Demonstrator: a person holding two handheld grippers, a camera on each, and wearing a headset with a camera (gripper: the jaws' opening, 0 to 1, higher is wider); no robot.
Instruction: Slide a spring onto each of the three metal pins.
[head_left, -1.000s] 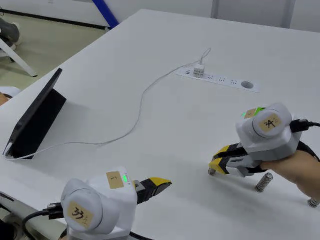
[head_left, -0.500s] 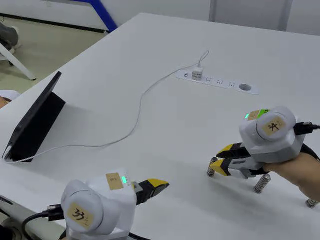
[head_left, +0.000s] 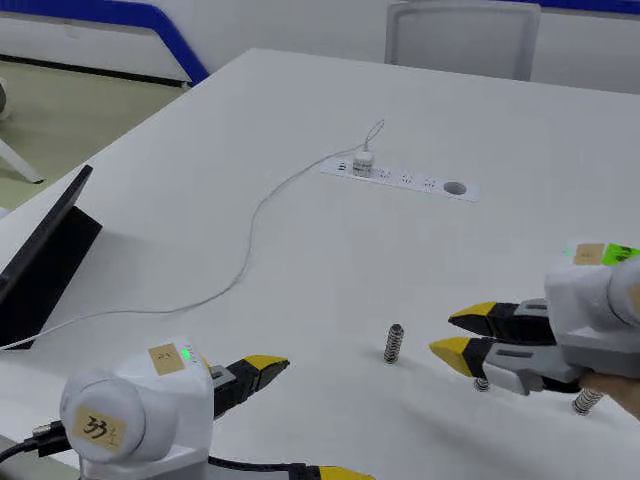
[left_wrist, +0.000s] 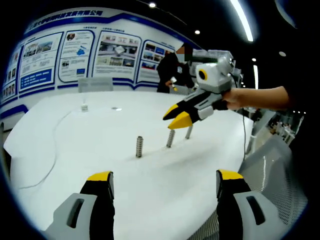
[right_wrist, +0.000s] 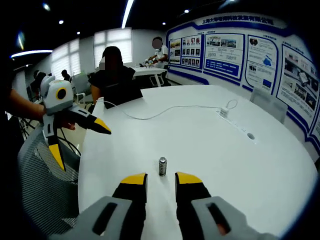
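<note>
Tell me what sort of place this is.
Probably an office meeting room or showroom: a big white table with a white power strip on it, blue-framed display posters on the wall, and a grey office chair.

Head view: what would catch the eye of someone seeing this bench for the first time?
The right gripper comes in from the right edge, its yellow-tipped jaws slightly apart and aimed at the nearest of three upright springs standing mid-table. The left gripper sits at the near left with its jaws wide open and nothing between them. Behind them, a white cable curves from the power strip towards a dark tablet propped at the left.
</note>
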